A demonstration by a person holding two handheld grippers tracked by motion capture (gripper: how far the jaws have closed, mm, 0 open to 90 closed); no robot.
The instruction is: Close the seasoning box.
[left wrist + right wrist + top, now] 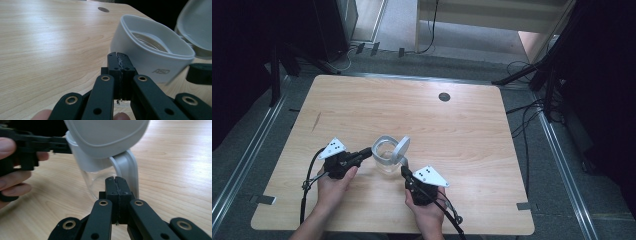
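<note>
Both tongs closed, left tongs [368,152] at jug [386,157] rim, right tongs [403,171] by handle [127,168].

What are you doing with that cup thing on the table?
A person sits at a wooden table with black tongs in each hand, working at a clear jug with a white rim. Its grey lid is flipped open and stands up. The left tongs are shut, with their tips at the jug's rim. The right tongs are shut too, close by the jug's white handle. Whether either one actually grips the jug is hard to tell.
</note>
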